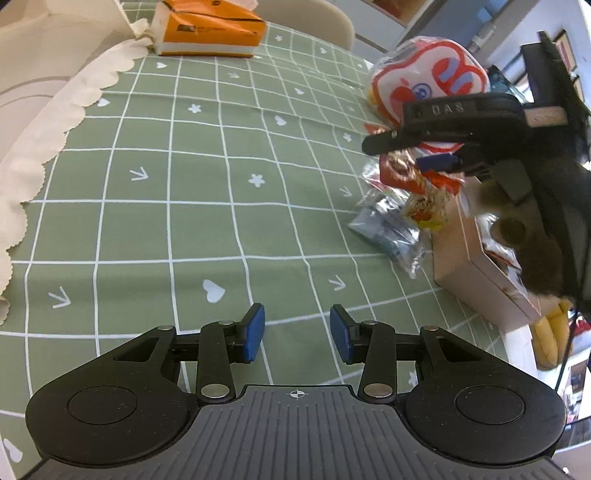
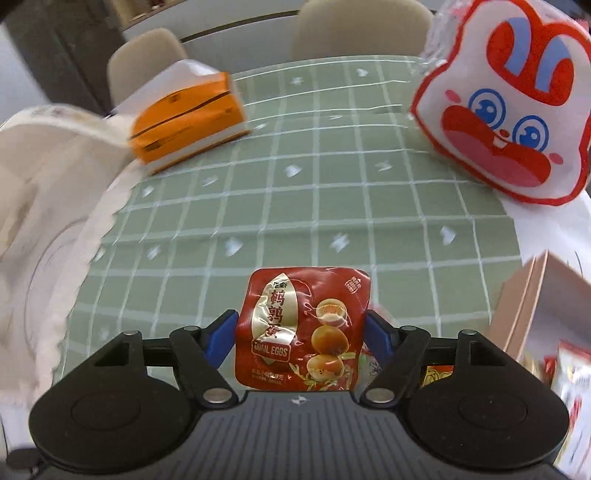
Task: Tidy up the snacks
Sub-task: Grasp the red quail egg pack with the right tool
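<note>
My right gripper (image 2: pixel 300 328) is shut on a red quail-egg snack packet (image 2: pixel 301 328) and holds it above the green checked tablecloth (image 2: pixel 295 184). In the left wrist view the right gripper (image 1: pixel 443 147) hangs over a heap of loose snack packets (image 1: pixel 402 214) beside a pink cardboard box (image 1: pixel 476 269). My left gripper (image 1: pixel 297 332) is open and empty, low over the cloth (image 1: pixel 184 184). A white and red rabbit-face bag (image 2: pixel 506 110) stands at the back right; it also shows in the left wrist view (image 1: pixel 428 77).
An orange tissue pack (image 2: pixel 184 122) lies at the back left, also in the left wrist view (image 1: pixel 210 29). The pink box's corner (image 2: pixel 532 306) with more snacks inside is at the right. A white scalloped cloth edge (image 1: pixel 44 122) runs along the left. Chairs (image 2: pixel 354 26) stand behind.
</note>
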`<state>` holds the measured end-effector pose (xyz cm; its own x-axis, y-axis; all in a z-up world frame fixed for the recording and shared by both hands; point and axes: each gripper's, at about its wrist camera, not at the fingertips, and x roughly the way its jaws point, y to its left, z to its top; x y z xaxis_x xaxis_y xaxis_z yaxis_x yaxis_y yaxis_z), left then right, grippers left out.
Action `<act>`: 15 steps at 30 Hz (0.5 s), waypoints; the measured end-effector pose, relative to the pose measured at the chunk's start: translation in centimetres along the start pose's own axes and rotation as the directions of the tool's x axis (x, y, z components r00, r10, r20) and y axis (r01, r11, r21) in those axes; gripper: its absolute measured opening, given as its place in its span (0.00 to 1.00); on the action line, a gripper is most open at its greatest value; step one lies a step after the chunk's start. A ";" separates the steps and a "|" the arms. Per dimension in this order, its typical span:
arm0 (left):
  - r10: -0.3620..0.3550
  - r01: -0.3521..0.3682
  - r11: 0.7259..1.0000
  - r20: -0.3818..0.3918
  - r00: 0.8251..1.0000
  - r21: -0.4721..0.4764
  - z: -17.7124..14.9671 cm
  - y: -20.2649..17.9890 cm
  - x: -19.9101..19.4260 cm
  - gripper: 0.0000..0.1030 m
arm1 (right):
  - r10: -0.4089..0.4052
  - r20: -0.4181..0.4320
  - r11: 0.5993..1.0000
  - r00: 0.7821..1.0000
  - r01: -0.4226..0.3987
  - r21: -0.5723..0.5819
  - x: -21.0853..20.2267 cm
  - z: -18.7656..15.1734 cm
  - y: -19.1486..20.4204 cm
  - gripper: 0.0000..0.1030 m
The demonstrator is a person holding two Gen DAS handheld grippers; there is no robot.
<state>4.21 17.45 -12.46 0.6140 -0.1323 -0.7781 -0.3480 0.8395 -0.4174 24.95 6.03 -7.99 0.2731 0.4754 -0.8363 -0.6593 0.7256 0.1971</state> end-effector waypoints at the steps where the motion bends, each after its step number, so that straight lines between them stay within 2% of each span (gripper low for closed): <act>1: -0.002 0.002 1.000 0.000 1.000 0.006 -0.1 -0.1 -0.1 0.43 | 0.007 0.000 1.000 1.000 -0.007 -0.003 -0.6 -0.8 0.6 0.71; 4: -0.004 0.004 1.000 -0.003 1.000 0.012 -0.4 -0.1 -0.3 0.43 | 0.041 0.007 0.999 0.999 -0.041 -0.018 -2.4 -2.9 2.1 0.71; 8: 0.003 -0.003 1.000 -0.007 1.000 -0.002 -0.9 0.1 -0.4 0.43 | 0.088 -0.045 0.996 0.995 -0.089 -0.017 -4.0 -6.6 3.4 0.71; 11: 0.008 -0.008 1.000 -0.007 1.000 -0.012 -1.1 0.3 -0.5 0.43 | 0.090 -0.100 0.996 0.991 -0.092 -0.020 -4.6 -9.7 3.8 0.71; 15: 0.012 -0.012 1.000 -0.013 1.000 -0.008 -1.5 0.1 -0.7 0.43 | 0.055 -0.165 0.998 0.985 -0.059 -0.014 -4.6 -13.6 3.6 0.71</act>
<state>2.72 16.84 -12.66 0.6008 -0.1291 -0.7889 -0.3607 0.8369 -0.4116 11.75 -0.31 -10.38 0.1171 0.4264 -0.8969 -0.6839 0.6895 0.2385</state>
